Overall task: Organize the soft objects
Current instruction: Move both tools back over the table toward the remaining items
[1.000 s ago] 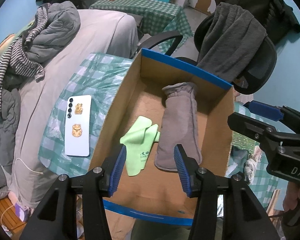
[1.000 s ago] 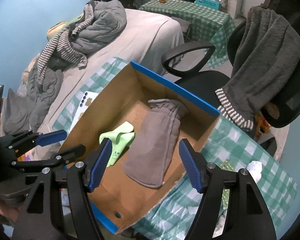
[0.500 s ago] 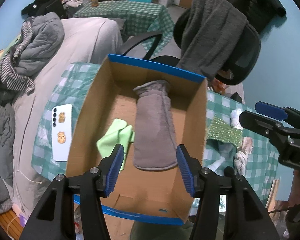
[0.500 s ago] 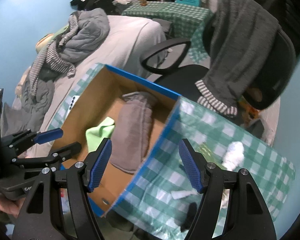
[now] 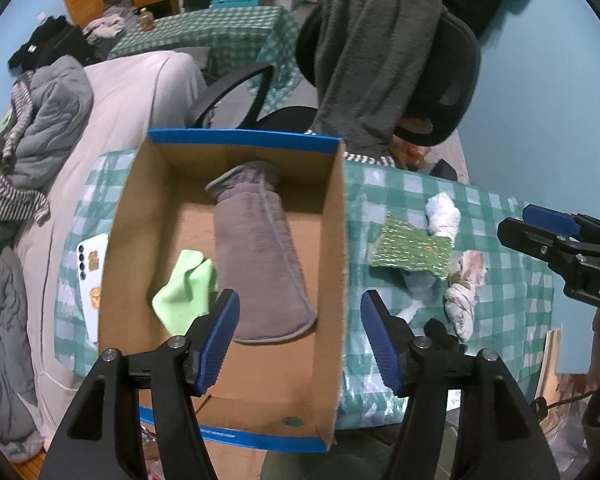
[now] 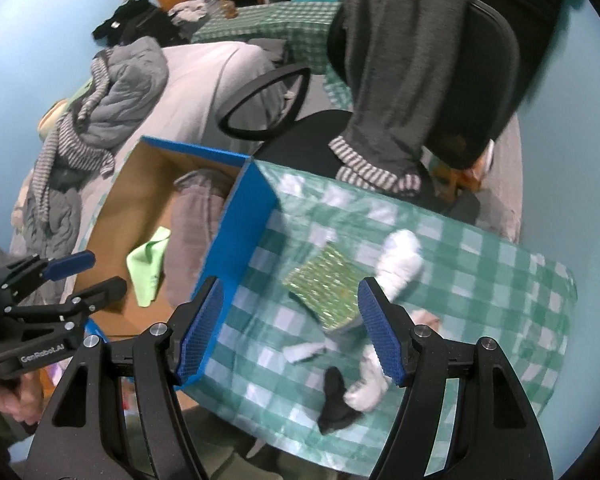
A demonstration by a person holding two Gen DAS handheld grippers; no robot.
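We list a box (image 5: 336, 240) holding a grey mitten (image 5: 260, 256) and green cloth (image 5: 184, 284). Our left tool (image 5: 300, 340) is opening, empty; our right tool (image 6: 290, 328) gapes empty above the table (image 6: 480, 280)

My left tongs (image 5: 300, 338) point steeply down over the near right corner of the cardboard box (image 5: 340, 240), jaws opening with nothing between them. My right tongs (image 6: 290, 330) hang to the right of that box, tilted steeply down, blue pads (image 6: 378, 336) well apart and gripping nothing. A hand (image 6: 4, 398) holds the left tool.
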